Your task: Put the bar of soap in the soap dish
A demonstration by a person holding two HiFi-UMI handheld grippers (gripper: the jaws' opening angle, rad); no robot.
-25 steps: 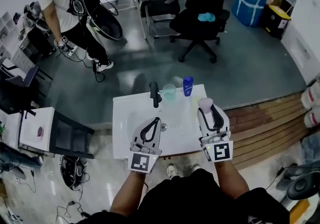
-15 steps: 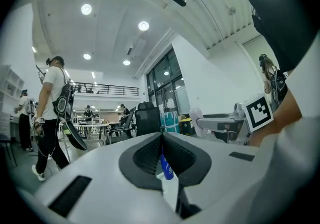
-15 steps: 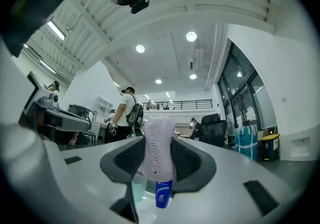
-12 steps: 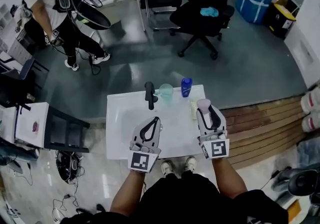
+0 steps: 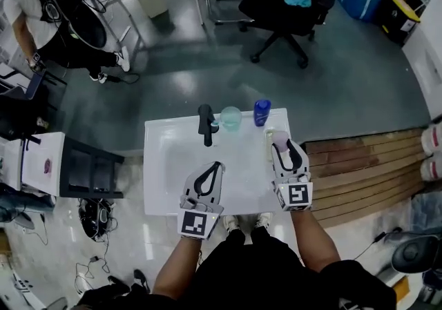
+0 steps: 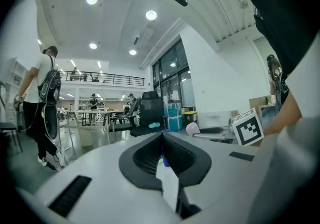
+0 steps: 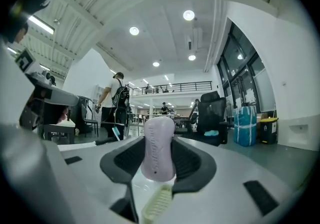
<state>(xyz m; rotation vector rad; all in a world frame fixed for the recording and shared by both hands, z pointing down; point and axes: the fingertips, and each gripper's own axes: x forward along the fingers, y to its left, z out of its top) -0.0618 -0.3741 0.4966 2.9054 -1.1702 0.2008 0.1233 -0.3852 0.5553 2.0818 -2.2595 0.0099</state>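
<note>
A lilac bar of soap (image 5: 280,138) (image 7: 158,148) stands upright between the jaws of my right gripper (image 5: 282,143) (image 7: 158,154), which is shut on it. The gripper hovers over the right rim of the white sink (image 5: 166,163). Just under the soap lies the pale green ridged soap dish (image 5: 268,143) (image 7: 156,204). Whether the soap touches the dish cannot be told. My left gripper (image 5: 216,166) (image 6: 161,154) is shut and empty over the front of the basin.
A black faucet (image 5: 205,124), a clear cup (image 5: 230,118) and a blue bottle (image 5: 262,112) stand along the sink's back edge. A black office chair (image 5: 286,1) is behind. A person (image 5: 41,12) stands at far left. Wooden decking (image 5: 359,170) lies to the right.
Both grippers keep their places over the sink and the soap stays gripped. The person in the background has walked off to the left.
</note>
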